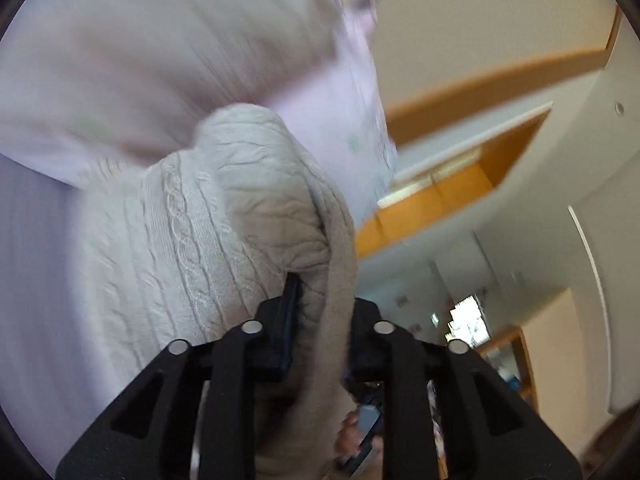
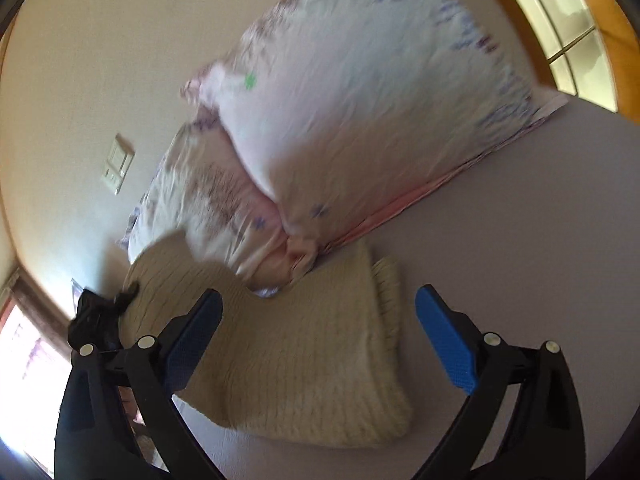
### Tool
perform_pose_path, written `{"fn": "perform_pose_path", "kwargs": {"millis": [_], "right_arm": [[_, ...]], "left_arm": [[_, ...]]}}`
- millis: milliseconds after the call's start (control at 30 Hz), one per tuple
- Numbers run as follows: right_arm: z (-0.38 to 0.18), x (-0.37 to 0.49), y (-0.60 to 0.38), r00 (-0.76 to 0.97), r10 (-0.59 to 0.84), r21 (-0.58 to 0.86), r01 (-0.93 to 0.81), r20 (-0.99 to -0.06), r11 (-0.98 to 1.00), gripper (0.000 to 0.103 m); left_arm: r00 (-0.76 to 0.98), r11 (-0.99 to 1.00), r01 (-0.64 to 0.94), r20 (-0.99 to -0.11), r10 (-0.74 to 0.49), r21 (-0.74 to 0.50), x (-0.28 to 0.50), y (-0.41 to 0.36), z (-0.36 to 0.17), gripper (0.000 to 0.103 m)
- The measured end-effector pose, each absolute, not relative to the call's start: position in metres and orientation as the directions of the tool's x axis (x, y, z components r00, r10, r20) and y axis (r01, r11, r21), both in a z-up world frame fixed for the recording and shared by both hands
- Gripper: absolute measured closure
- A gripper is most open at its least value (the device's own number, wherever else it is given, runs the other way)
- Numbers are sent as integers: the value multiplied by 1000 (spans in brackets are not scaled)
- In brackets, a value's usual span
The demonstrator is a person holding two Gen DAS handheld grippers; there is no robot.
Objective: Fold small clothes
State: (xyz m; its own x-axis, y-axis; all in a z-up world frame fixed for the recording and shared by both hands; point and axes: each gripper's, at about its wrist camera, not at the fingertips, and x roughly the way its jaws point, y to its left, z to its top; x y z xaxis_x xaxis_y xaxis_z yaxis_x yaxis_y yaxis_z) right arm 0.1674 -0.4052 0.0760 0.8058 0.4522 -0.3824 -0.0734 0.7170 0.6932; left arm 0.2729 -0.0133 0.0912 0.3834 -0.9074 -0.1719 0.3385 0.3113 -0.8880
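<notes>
- Everything sits on a bed [image 2: 520,220] with a plain pale lavender sheet.
- A cream knit sweater [image 2: 288,360] lies on it at the near side, partly folded.
- Two floral pillows [image 2: 360,112] are stacked at the far end, touching the sweater's far edge.

A bedroom in a home: two floral pillows [image 2: 360,112] piled on a bed [image 2: 520,240] covered in a pale lilac sheet, a cream wall with a control panel [image 2: 118,163], a wood-framed window [image 2: 568,40], and orange wooden trim [image 1: 472,80] along the ceiling.
</notes>
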Motion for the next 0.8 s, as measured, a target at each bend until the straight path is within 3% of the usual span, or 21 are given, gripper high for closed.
{"fn": "perform_pose_path", "kwargs": {"millis": [33, 133, 200, 233, 267, 333, 433, 667, 700, 733, 800], "right_arm": [[75, 168, -408, 807, 443, 693, -58, -391, 718, 4], [75, 169, -421, 787, 447, 693, -36, -425, 720, 4], [75, 174, -429, 758, 480, 696, -47, -442, 716, 3], [73, 180, -429, 740, 497, 702, -46, -454, 710, 1], [68, 188, -430, 712, 523, 717, -38, -469, 696, 1], [54, 207, -426, 636, 602, 763, -32, -483, 646, 1], [29, 238, -411, 537, 662, 787, 5, -522, 617, 1], [4, 265, -377, 427, 688, 762, 6, -587, 647, 3], [3, 265, -372, 421, 688, 757, -5, -591, 653, 8], [2, 264, -370, 413, 693, 757, -11, -591, 653, 32], [3, 259, -362, 428, 688, 745, -49, -586, 665, 49]], "left_arm": [[327, 289, 321, -181, -928, -902, 280, -44, 83, 65], [117, 215, 253, -190, -975, -943, 287, -102, 59, 59], [172, 258, 306, -214, -962, -916, 274, -83, 62, 43], [239, 311, 333, -240, -941, -890, 269, -67, 66, 28], [344, 401, 343, -283, -895, -850, 264, -44, 70, 23], [440, 552, 284, -405, -801, -784, 260, -12, 65, 22], [417, 659, 178, -550, -723, -731, 261, 3, 42, 23], [328, 717, 179, -646, -689, -674, 266, -23, 11, 21], [323, 714, 176, -645, -692, -678, 266, -19, 6, 20], [337, 699, 178, -624, -705, -693, 265, -21, 3, 18], [354, 697, 187, -615, -705, -692, 267, -26, 4, 21]]}}
